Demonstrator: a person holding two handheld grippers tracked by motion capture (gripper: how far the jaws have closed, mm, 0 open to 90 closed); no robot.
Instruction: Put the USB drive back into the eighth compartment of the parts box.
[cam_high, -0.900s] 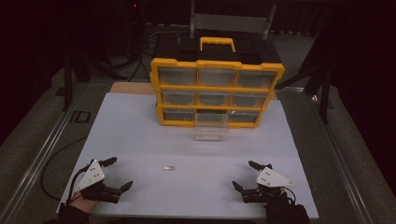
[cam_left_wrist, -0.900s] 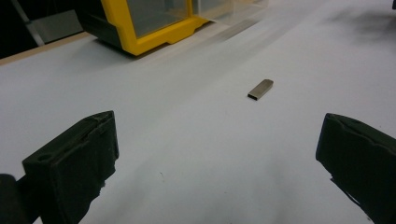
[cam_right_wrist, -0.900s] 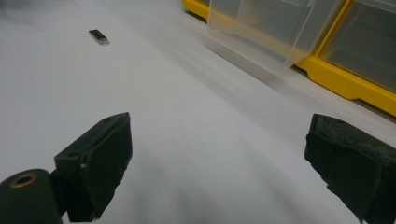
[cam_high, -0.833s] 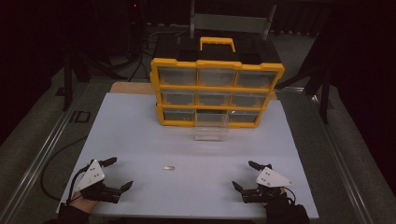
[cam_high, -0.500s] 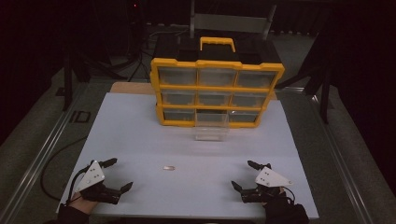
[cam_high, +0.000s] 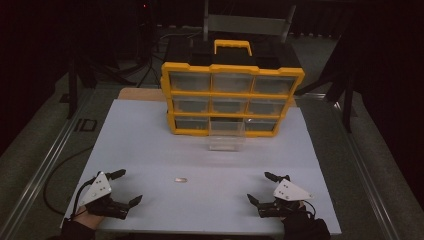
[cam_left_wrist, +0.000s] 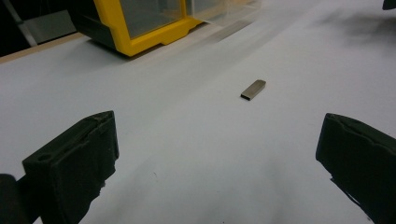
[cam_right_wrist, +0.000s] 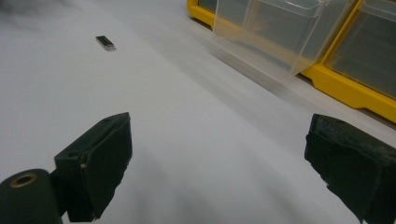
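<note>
Nothing moved since earlier; two grippers, left (cam_high: 121, 187), right (cam_high: 261, 187), fingers spread empty; one small, perhaps metal, tab (cam_high: 180, 179); one drawer organizer (cam_high: 232, 100)

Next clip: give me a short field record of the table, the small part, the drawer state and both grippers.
surface: white table top
organizer: yellow drawer cabinet at the far side, nine clear drawers
drawer state: bottom middle clear drawer pulled out
small part: metal USB stick lying flat, untouched
left gripper: open, near edge, nothing between the jaws
right gripper: open, near edge, nothing between the jaws
nearer to part: left gripper
</note>
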